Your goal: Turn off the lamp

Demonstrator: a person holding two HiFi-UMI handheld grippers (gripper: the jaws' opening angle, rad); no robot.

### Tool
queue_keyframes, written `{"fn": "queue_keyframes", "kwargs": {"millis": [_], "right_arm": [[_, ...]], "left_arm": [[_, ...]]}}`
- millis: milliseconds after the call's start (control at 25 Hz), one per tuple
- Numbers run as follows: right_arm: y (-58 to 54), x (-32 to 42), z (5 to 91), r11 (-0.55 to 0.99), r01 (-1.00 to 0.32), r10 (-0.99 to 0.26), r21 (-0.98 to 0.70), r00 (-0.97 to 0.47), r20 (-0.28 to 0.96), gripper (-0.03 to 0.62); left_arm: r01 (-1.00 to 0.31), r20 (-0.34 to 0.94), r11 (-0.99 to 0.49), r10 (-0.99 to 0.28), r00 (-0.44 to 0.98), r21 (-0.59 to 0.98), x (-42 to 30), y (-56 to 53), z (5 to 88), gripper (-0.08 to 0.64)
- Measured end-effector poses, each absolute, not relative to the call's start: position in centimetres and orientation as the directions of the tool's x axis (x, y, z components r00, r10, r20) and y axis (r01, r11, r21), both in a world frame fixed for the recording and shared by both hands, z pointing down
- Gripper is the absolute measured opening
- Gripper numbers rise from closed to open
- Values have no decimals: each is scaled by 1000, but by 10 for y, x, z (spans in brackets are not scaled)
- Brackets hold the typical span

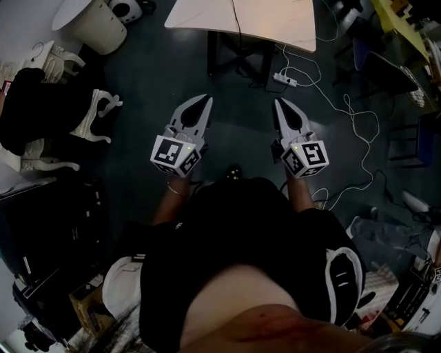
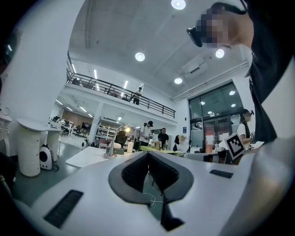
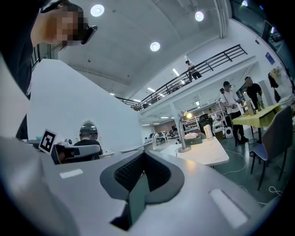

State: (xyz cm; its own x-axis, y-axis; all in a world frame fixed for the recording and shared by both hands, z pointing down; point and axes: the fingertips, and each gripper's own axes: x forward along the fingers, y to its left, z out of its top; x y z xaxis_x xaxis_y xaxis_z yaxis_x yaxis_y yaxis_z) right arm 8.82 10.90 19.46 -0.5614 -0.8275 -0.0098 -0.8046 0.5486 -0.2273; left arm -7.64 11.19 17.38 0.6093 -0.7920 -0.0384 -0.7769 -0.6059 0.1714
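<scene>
The lamp [image 3: 183, 134] is a slim grey desk lamp on a white table [image 3: 203, 152], and its head [image 3: 187, 114] glows. The left gripper view also shows the lamp [image 2: 111, 150] lit, far ahead on the white table [image 2: 87, 157]. In the head view only the near part of this table [image 1: 207, 17] shows, with a black cable across it; the lamp itself is out of frame. My left gripper [image 1: 206, 101] and right gripper [image 1: 278, 103] are held level side by side, pointing at the table from a distance. Both are shut and hold nothing.
A power strip [image 1: 284, 80] and white cables trail over the dark floor under the table. A white round stand [image 1: 96, 24] and a white ornate chair [image 1: 96, 117] with dark cloth are at the left. Dark chairs [image 1: 386, 72] stand at the right. People stand far off.
</scene>
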Motion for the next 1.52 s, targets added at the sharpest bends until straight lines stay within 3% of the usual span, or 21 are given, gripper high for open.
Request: {"fn": "queue_keyframes", "kwargs": {"millis": [1520], "right_arm": [[136, 105, 200, 506, -816, -857, -279, -514, -50, 0]], "left_arm": [[-713, 18, -691, -717, 697, 114, -40, 107, 175, 6]]}}
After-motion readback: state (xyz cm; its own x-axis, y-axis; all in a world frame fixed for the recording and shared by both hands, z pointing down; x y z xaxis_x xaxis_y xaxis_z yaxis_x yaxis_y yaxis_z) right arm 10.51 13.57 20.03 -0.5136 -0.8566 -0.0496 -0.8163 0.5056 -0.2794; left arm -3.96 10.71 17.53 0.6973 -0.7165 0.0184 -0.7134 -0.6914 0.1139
